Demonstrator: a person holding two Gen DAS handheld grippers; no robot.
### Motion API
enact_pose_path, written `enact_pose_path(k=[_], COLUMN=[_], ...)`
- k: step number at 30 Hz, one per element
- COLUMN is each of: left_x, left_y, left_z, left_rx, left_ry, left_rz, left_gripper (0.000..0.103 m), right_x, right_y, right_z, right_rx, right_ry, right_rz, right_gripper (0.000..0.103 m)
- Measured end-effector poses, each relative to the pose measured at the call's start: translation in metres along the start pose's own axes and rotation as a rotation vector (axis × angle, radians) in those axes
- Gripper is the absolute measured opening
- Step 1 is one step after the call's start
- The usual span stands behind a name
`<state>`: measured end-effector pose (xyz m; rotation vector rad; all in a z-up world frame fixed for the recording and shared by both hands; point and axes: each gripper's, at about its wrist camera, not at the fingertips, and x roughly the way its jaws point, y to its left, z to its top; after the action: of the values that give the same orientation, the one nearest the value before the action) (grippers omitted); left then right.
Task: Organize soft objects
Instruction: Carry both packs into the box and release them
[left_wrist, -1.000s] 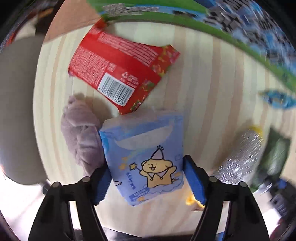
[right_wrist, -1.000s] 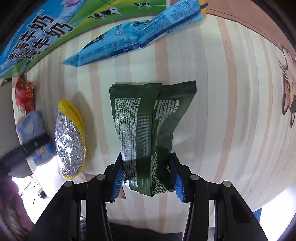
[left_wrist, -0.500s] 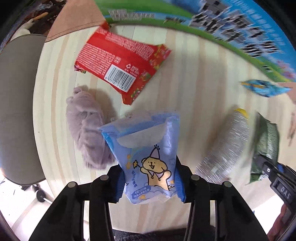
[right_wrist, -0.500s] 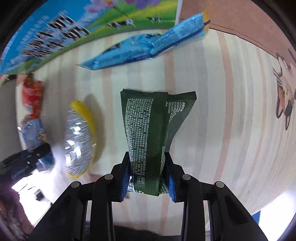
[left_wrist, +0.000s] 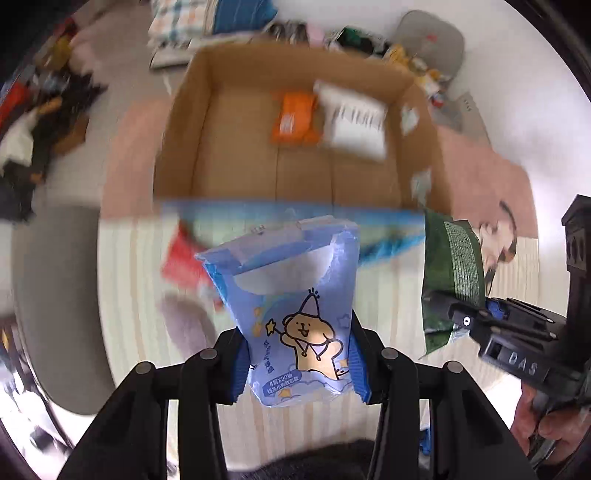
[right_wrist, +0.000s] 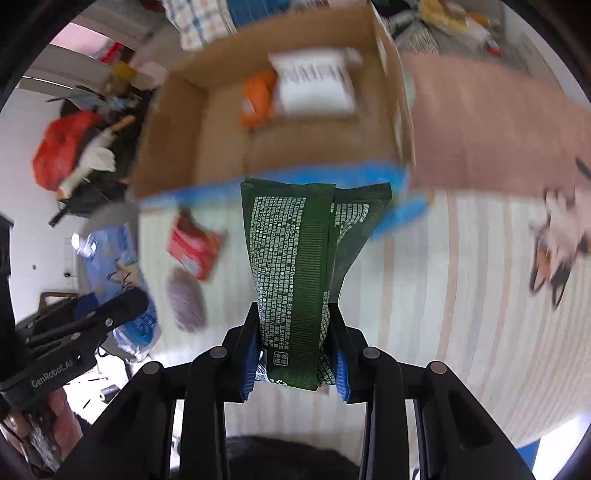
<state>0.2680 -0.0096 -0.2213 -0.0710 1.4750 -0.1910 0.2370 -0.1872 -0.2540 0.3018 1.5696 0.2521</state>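
My left gripper (left_wrist: 297, 363) is shut on a blue tissue pack with a bear print (left_wrist: 291, 306) and holds it up above the striped table (left_wrist: 384, 295). My right gripper (right_wrist: 295, 363) is shut on a dark green packet (right_wrist: 295, 273), also lifted; it shows in the left wrist view (left_wrist: 452, 273) too. An open cardboard box (left_wrist: 236, 155) lies beyond the table's far edge, with an orange pack (left_wrist: 293, 118) and a white pack (left_wrist: 354, 123) inside. The blue pack shows at left in the right wrist view (right_wrist: 118, 266).
On the table lie a red packet (right_wrist: 194, 245), a purple-grey plush (right_wrist: 184, 299) and a blurred blue wrapper (right_wrist: 399, 214). A grey chair (left_wrist: 55, 295) stands left of the table. Clutter covers the floor (right_wrist: 74, 155) left of the box. A pink mat (right_wrist: 491, 122) lies right of it.
Both grippers have lifted and tilted up with their packs, so the box beyond the table has come into view. The table items now sit lower and farther away.
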Motion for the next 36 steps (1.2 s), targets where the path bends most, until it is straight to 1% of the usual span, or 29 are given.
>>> enact_pose_path(k=[1, 3, 5, 7, 9, 11, 14, 16, 20, 23, 24, 26, 27, 28, 29, 30, 31, 32, 33, 34, 36], left_x=[-0.006, -0.006, 0.000, 0.013, 0.037, 0.069, 0.103, 0.128, 0.166, 0.184, 0.188, 0.193, 0.192, 0.189, 0.185, 0.180, 0.176, 0.170, 0.163, 0.154, 0.139], left_y=[-0.001, 0.001, 0.011, 0.018, 0.024, 0.033, 0.040, 0.045, 0.054, 0.058, 0.058, 0.058, 0.059, 0.060, 0.061, 0.062, 0.062, 0.062, 0.062, 0.062, 0.064], left_z=[0.019, 0.058, 0.094, 0.123, 0.151, 0.177, 0.206, 0.220, 0.235, 0.243, 0.245, 0.248, 0.248, 0.249, 0.249, 0.249, 0.249, 0.251, 0.251, 0.251, 0.251], left_rx=[0.025, 0.057, 0.073, 0.088, 0.089, 0.094, 0.111, 0.125, 0.137, 0.140, 0.143, 0.151, 0.149, 0.138, 0.129, 0.124, 0.122, 0.123, 0.126, 0.126, 0.115], left_ry=[-0.020, -0.055, -0.052, -0.017, 0.027, 0.082, 0.146, 0.192, 0.254, 0.280, 0.285, 0.293, 0.295, 0.295, 0.295, 0.297, 0.295, 0.283, 0.266, 0.247, 0.226], left_rz=[0.015, 0.067, 0.102, 0.133, 0.161, 0.190, 0.228, 0.238, 0.259, 0.254, 0.255, 0.256, 0.258, 0.252, 0.237, 0.225, 0.221, 0.216, 0.216, 0.221, 0.211], left_gripper=[0.041, 0.041, 0.041, 0.041, 0.041, 0.041, 0.041, 0.042, 0.042, 0.042, 0.044, 0.044, 0.047, 0.047, 0.047, 0.051, 0.058, 0.065, 0.081, 0.092, 0.096], right_x=[-0.009, -0.011, -0.007, -0.003, 0.017, 0.041, 0.071, 0.092, 0.119, 0.131, 0.132, 0.136, 0.137, 0.136, 0.135, 0.131, 0.126, 0.119, 0.115, 0.105, 0.091], right_y=[0.005, 0.013, 0.015, 0.005, 0.003, 0.004, -0.001, -0.003, -0.005, -0.006, -0.008, -0.010, -0.011, -0.011, -0.012, -0.011, -0.012, -0.011, -0.013, -0.011, -0.007], right_z=[0.018, 0.043, 0.075, 0.102, 0.128, 0.146, 0.150, 0.152, 0.150, 0.148, 0.149, 0.149, 0.150, 0.150, 0.149, 0.149, 0.152, 0.153, 0.155, 0.156, 0.157], right_rx=[-0.010, -0.015, -0.019, 0.000, 0.010, 0.010, 0.028, 0.033, 0.030, 0.025, 0.027, 0.041, 0.048, 0.054, 0.054, 0.054, 0.058, 0.062, 0.066, 0.077, 0.070], right_ry=[-0.021, -0.042, -0.035, -0.011, 0.023, 0.064, 0.111, 0.145, 0.196, 0.210, 0.211, 0.225, 0.228, 0.227, 0.228, 0.231, 0.227, 0.212, 0.198, 0.188, 0.166], right_rz=[-0.010, -0.046, -0.083, -0.100, -0.138, -0.171, -0.189, -0.203, -0.205, -0.216, -0.219, -0.215, -0.212, -0.209, -0.208, -0.204, -0.195, -0.180, -0.165, -0.156, -0.173], right_gripper=[0.035, 0.035, 0.035, 0.035, 0.035, 0.035, 0.035, 0.035, 0.035, 0.035, 0.035, 0.035, 0.035, 0.036, 0.042, 0.057, 0.065, 0.077, 0.078, 0.080, 0.090])
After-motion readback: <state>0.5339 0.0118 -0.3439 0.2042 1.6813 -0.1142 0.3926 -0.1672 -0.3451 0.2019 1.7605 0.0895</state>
